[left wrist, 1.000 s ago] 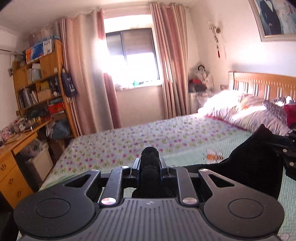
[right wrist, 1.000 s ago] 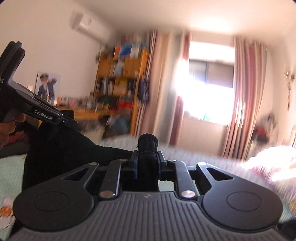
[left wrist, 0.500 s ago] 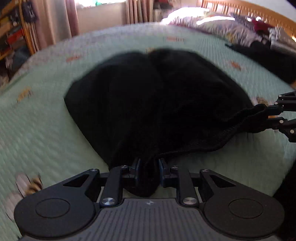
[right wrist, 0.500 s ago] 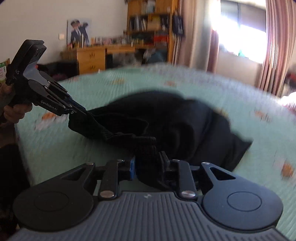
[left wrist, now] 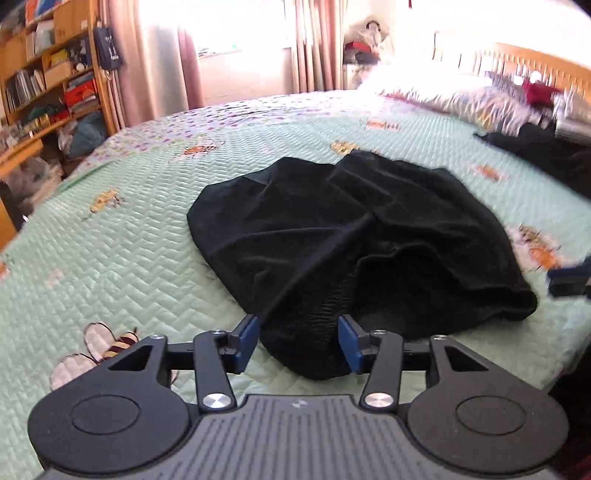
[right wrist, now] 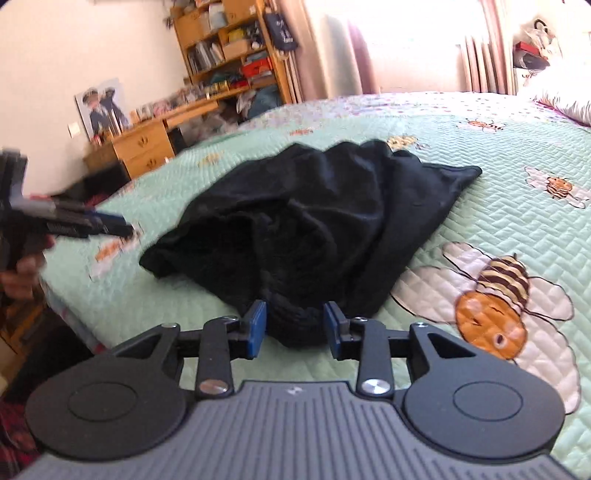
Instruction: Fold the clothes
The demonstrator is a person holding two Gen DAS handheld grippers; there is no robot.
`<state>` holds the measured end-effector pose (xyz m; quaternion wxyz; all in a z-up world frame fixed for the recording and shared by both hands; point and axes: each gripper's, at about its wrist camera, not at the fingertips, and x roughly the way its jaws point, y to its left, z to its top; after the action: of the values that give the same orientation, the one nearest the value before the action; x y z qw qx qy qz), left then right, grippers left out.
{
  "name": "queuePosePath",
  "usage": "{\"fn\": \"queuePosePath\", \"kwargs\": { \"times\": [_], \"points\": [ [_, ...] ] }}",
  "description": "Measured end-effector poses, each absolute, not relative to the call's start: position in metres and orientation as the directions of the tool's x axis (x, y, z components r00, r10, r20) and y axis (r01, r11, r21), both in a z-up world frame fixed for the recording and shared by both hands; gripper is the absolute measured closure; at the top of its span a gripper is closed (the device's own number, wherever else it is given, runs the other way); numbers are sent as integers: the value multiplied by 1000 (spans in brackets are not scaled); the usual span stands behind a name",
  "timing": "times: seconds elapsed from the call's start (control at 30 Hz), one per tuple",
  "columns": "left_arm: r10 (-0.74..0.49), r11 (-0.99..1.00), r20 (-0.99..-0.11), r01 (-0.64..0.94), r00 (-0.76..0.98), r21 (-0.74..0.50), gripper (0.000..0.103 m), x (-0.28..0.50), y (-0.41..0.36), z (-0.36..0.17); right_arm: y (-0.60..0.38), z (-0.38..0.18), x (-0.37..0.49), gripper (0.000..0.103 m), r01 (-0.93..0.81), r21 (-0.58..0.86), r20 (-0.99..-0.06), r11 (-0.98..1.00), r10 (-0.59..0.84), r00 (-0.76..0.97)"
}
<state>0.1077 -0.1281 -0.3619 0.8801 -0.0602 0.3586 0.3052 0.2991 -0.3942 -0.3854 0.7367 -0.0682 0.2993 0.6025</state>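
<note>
Black garment [left wrist: 332, 236] rumpled on green quilt [left wrist: 129, 236], its waistband edge between each wide-spread hand-held gripper's fingers, ungripped.

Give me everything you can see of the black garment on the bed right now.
The black garment is soft, knit-looking fabric, lying rumpled and creased on the green quilted bedspread. Its ribbed near edge sits between the open blue pads of both the left claw and right claw, gripped by neither. No clear fold shows yet.

We see a big bed with a green cover [left wrist: 147, 229] with bees on it. Bright sun comes in the window [left wrist: 236, 33] past pink curtains [left wrist: 314, 44]. A wooden bookshelf [right wrist: 229, 40] and a desk [right wrist: 147, 140] stand by the white wall [right wrist: 92, 48].
</note>
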Motion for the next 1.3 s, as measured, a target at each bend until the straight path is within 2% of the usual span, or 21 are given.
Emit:
{"fn": "queuePosePath", "kwargs": {
  "times": [0.1,0.2,0.27,0.33,0.43,0.57,0.63,0.9,1.0,1.2,1.3],
  "points": [
    [496,800,-688,-587,530,124,44,114,-130,-368,-377,-384,289,56,-942,199,-508,271,850,137],
    [497,783,-703,-613,509,109,44,115,-130,-373,-357,-383,277,55,-952,144,-501,269,850,164],
    [506,775,-704,-621,499,117,44,115,-131,-374,-343,-387,274,55,-951,118,-537,285,824,181],
    [515,772,-701,-622,494,129,44,113,-135,-372,-335,-391,273,56,-947,87,-578,308,790,204],
    [527,769,-692,-623,493,141,38,112,-138,-370,-330,-398,270,57,-943,53,-620,329,751,228],
    [538,769,-692,-617,482,168,37,114,-141,-373,-337,-402,265,61,-927,-12,-614,375,729,303],
    [536,773,-695,-610,479,175,37,115,-142,-376,-340,-403,265,67,-925,-28,-615,379,723,315],
    [558,772,-693,-592,457,232,38,126,-144,-387,-336,-413,258,66,-912,-62,-585,405,726,362],
    [569,768,-694,-586,440,258,43,134,-143,-393,-340,-412,257,65,-907,-55,-571,417,732,371],
    [594,737,-710,-609,377,293,48,147,-139,-407,-339,-417,250,57,-898,-87,-549,430,732,404],
    [604,719,-719,-624,344,306,51,155,-139,-412,-335,-420,245,47,-886,-136,-539,443,718,442]
  ]
}}
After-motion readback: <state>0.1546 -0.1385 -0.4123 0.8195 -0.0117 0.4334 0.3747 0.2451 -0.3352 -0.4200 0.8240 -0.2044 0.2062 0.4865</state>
